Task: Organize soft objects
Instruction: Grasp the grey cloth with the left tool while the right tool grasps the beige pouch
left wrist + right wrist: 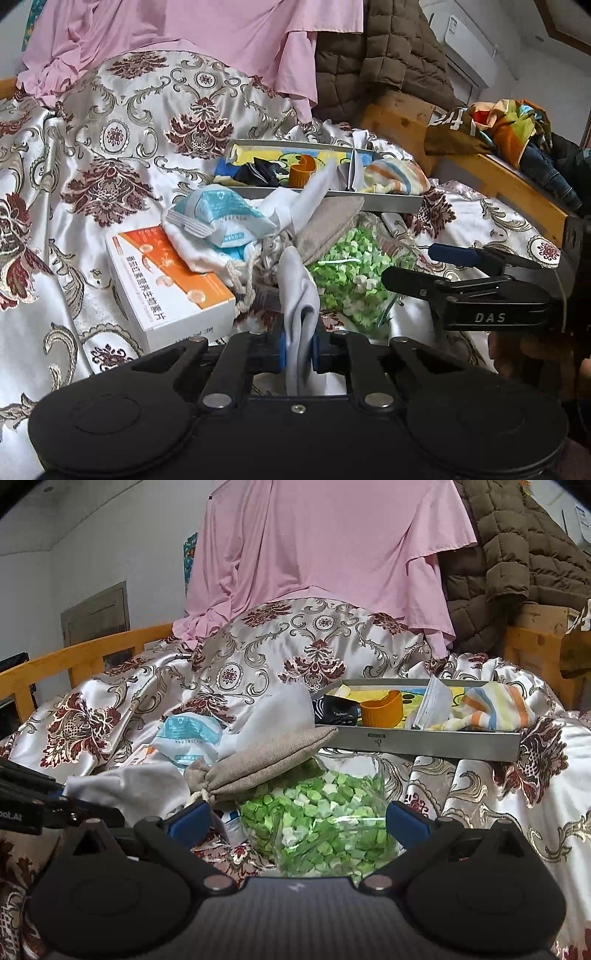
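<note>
Partly done: the grey metal tray (391, 202) already holds a striped sock (397, 176) and dark socks. Left gripper (299, 349) pinches a pale grey cloth (295, 280); right gripper (297, 818) hangs wide, empty, over the bag of green paper stars (325, 812). A beige linen pouch (258, 760) is still loose on the bed.

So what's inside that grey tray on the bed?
The grey tray holds a dark sock, an orange cup-like piece, white packets and a striped cloth. They cover most of its colourful bottom.

White walls (92, 535) rise behind a wooden bed frame (74, 657); an air conditioner (469, 48) hangs high.
</note>
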